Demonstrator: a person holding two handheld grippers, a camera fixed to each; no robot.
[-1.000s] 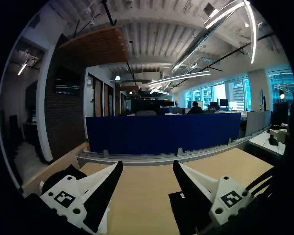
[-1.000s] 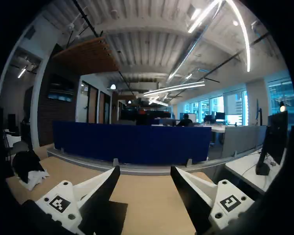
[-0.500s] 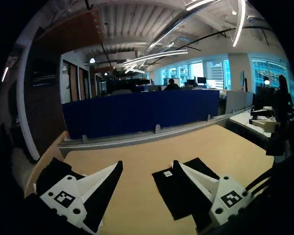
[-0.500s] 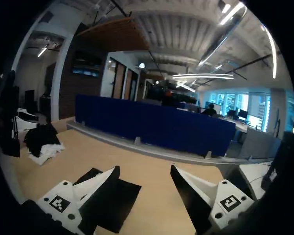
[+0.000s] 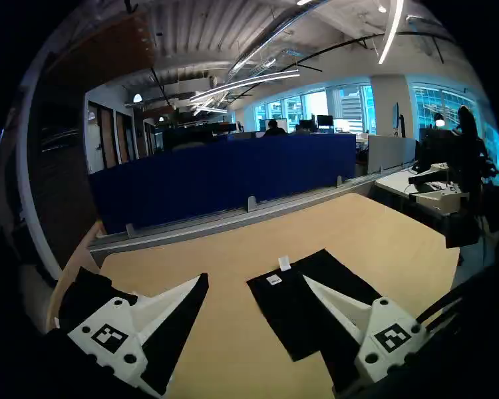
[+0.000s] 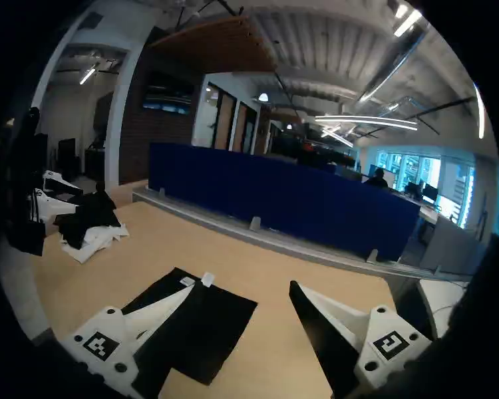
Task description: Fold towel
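Both cameras have tipped down since a second ago, so much more of the towel point(image 5: 283, 309) shows now. Up close, the left gripper point(image 5: 254, 277) is spread wide and holds nothing. The right gripper point(image 6: 245, 284) is spread wide too, with nothing between its fingers. The black towel point(image 6: 213, 326) lies flat on the table point(image 5: 229, 249), just under the fingers. In the left gripper view the right-hand finger hides part of it. In the right gripper view the left-hand finger hides part of it, and its near edge is cut off. I cannot tell if any finger touches the cloth. Two small white tags point(image 5: 279, 271) sit at its far edge; what they say is too small to see. A dark lump point(image 5: 83, 292) peeks out behind one finger in the left gripper view. Farther back on the table point(image 6: 176, 243), in the right gripper view, lies a pile point(image 6: 90, 223) of black and white cloth. Past the table stands a long blue wall point(image 6: 283, 193). Far behind it a person point(image 5: 274, 126) sits, tiny and blurry, under long lights point(image 5: 249, 76).
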